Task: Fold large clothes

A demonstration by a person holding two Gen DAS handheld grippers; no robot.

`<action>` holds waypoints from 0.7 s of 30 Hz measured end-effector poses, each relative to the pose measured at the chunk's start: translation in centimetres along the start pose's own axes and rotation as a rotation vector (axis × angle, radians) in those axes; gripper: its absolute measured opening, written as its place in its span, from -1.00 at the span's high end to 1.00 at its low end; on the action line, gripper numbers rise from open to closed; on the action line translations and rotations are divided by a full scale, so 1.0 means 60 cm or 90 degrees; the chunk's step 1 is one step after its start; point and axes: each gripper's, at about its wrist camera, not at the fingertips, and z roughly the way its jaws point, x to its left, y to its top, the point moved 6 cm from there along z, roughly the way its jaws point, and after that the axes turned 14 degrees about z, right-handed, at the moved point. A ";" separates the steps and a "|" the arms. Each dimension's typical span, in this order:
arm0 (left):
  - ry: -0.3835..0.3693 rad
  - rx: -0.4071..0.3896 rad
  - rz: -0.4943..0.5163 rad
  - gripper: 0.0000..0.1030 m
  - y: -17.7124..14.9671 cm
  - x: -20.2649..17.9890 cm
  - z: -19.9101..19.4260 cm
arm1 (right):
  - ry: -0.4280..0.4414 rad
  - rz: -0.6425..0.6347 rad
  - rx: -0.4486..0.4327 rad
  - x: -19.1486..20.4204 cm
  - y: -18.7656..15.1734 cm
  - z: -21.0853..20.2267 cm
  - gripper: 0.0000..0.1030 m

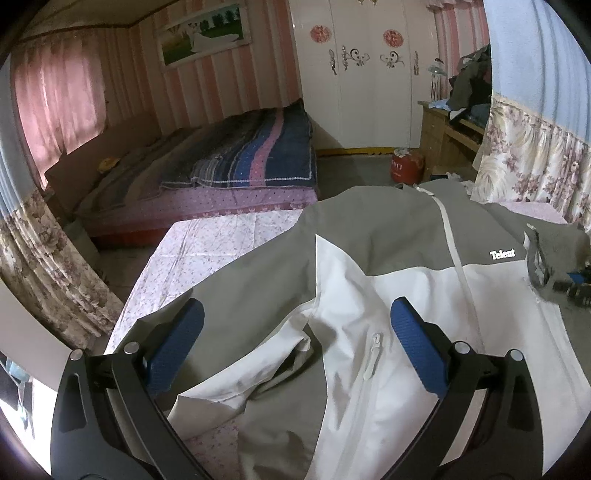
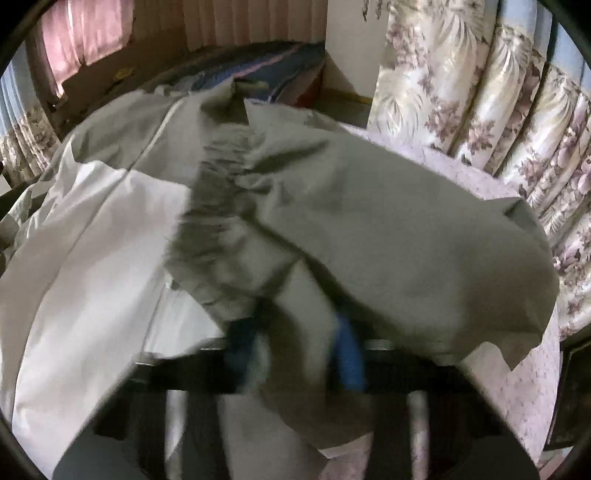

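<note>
My right claw (image 2: 295,354) is clenched on the grey sleeve (image 2: 369,229), folding it over the jacket (image 1: 369,295) lying under my released left claw (image 1: 295,343). Next, lay it flat.

A home bedroom. Beyond the left jaws and to their left stands a low bed with a striped blue-and-pink quilt (image 1: 255,155); straight ahead, tall white wardrobe doors with scroll decals (image 1: 369,74). Pink window curtains (image 1: 55,96) hang far left, a framed landscape picture (image 1: 205,33) above the bed, floral drapes (image 1: 528,147) to the right.
</note>
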 end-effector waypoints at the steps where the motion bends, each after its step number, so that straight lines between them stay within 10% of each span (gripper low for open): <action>1: -0.002 -0.001 0.002 -0.94 0.000 -0.001 0.000 | 0.007 -0.002 -0.012 0.004 0.005 -0.012 0.96; 9: -0.025 -0.018 0.011 -0.94 0.013 -0.012 -0.013 | 0.100 -0.019 -0.102 0.093 0.086 -0.120 0.98; 21: 0.008 -0.054 -0.031 -0.94 0.027 0.066 -0.058 | 0.320 -0.194 -0.064 0.473 0.146 -0.170 0.98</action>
